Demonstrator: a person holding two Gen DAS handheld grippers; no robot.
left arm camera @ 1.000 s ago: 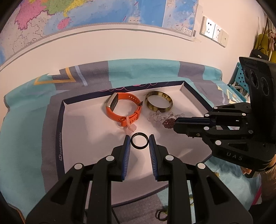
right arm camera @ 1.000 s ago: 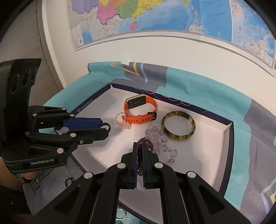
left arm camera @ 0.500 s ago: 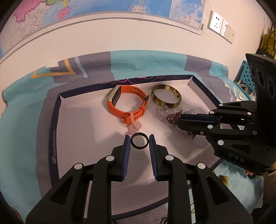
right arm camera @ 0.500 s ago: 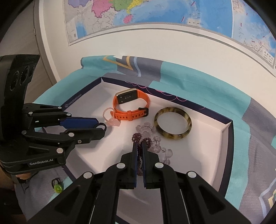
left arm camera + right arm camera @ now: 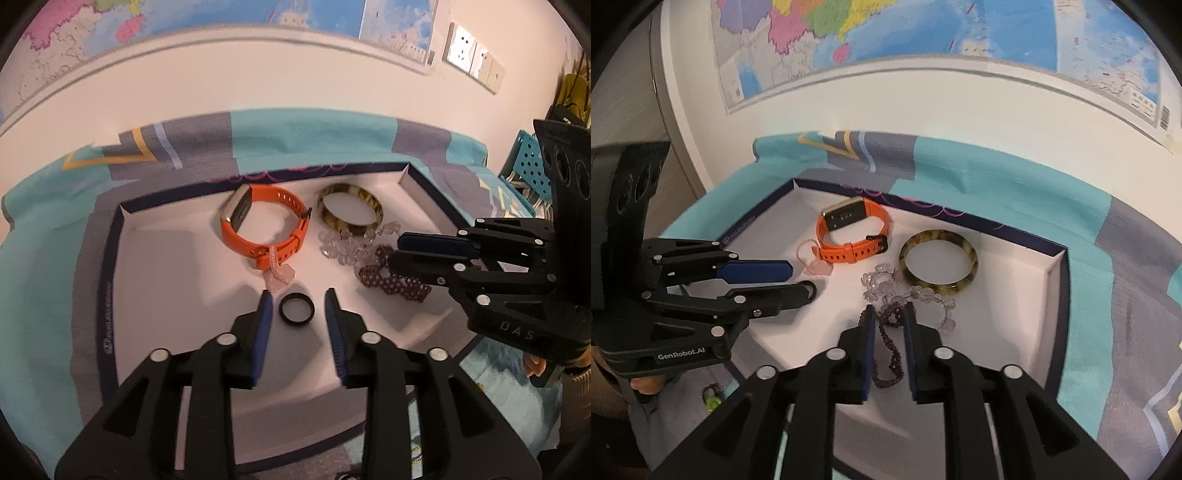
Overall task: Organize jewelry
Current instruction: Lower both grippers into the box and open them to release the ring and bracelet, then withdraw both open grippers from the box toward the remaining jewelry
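White shallow tray with navy rim [image 5: 122, 258] on a teal-grey cloth holds all pieces. Orange silicone fitness band [image 5: 264, 230] and mottled amber bangle [image 5: 351, 210] lie at the far side, clear bead bracelet [image 5: 905, 291] just before the bangle. Right gripper [image 5: 889, 314]: jaws apart, dark purple bead strand [image 5: 886, 354] lying lengthwise between them, unclamped. Left gripper [image 5: 298, 301]: jaws apart, small black ring [image 5: 296, 309] flat on the tray between the tips, neither pad touching.
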